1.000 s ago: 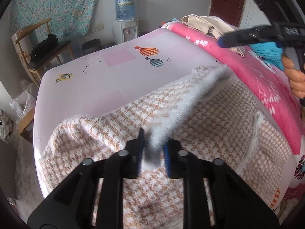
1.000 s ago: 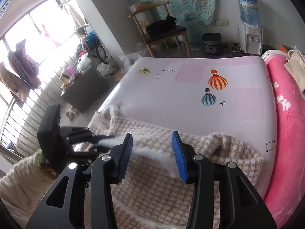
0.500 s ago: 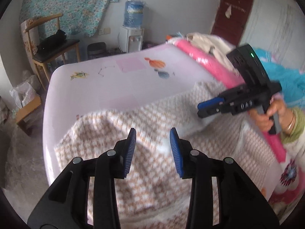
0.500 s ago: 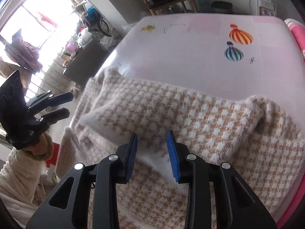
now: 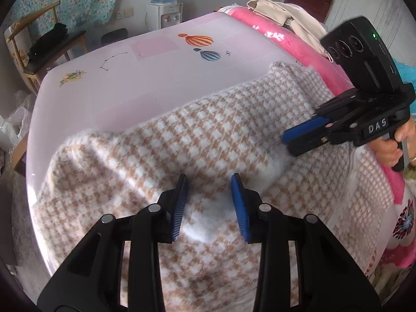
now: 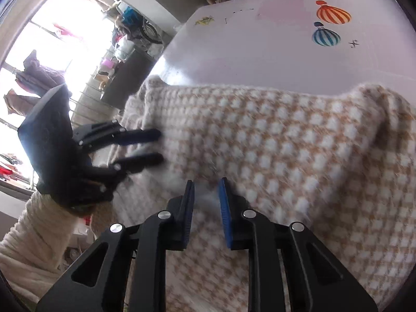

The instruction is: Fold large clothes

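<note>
My left gripper (image 5: 209,205) is spread above the checked garment (image 5: 208,140), pinching nothing. One fold lies across the bed (image 5: 156,78), from nine to three o'clock. My right gripper (image 6: 206,208) is closing on fuzzy fabric; further folds remain, I judge.
</note>
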Demonstrator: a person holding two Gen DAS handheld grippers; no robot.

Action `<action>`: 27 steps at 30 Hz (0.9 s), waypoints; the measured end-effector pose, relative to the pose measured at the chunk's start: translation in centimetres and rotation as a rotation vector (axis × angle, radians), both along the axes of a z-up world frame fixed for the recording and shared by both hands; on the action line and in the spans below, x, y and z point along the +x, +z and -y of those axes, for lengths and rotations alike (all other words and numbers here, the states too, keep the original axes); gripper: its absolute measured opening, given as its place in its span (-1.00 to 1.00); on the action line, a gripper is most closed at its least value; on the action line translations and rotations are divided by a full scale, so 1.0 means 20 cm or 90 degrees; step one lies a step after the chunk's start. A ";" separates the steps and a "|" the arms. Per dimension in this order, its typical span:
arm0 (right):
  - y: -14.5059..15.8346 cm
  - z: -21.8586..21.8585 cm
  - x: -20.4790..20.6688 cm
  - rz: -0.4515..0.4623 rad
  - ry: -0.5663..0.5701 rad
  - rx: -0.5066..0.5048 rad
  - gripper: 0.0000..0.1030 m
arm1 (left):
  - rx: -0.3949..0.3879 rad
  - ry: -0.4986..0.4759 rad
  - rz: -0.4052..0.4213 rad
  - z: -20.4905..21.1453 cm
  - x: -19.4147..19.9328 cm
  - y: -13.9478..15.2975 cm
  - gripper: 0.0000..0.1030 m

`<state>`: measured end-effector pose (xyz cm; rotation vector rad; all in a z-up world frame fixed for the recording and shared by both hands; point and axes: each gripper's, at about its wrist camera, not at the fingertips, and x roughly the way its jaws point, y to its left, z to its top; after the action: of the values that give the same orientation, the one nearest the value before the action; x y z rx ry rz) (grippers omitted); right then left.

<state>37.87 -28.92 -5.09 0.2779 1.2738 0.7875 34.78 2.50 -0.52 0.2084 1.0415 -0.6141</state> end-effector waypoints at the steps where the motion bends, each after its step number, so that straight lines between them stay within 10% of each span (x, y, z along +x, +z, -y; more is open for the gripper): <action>1: 0.01 0.06 0.00 -0.007 -0.017 0.007 -0.63 | 0.001 0.005 -0.001 -0.02 0.00 0.01 -0.34; 7: 0.15 0.41 0.06 0.013 -0.151 0.056 -0.35 | -0.019 0.060 -0.003 -0.17 0.04 0.09 -0.33; 15: -0.01 0.36 0.15 -0.040 -0.187 0.018 -0.37 | -0.134 0.206 -0.134 -0.32 0.30 -0.04 -0.27; 27: 0.02 0.20 0.11 0.068 -0.156 -0.096 -0.59 | -0.053 0.199 -0.056 -0.28 0.45 -0.07 -0.22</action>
<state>40.08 -32.85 -4.63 0.2602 1.1660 0.4880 43.71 8.20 -1.89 -0.0554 1.1039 -0.3843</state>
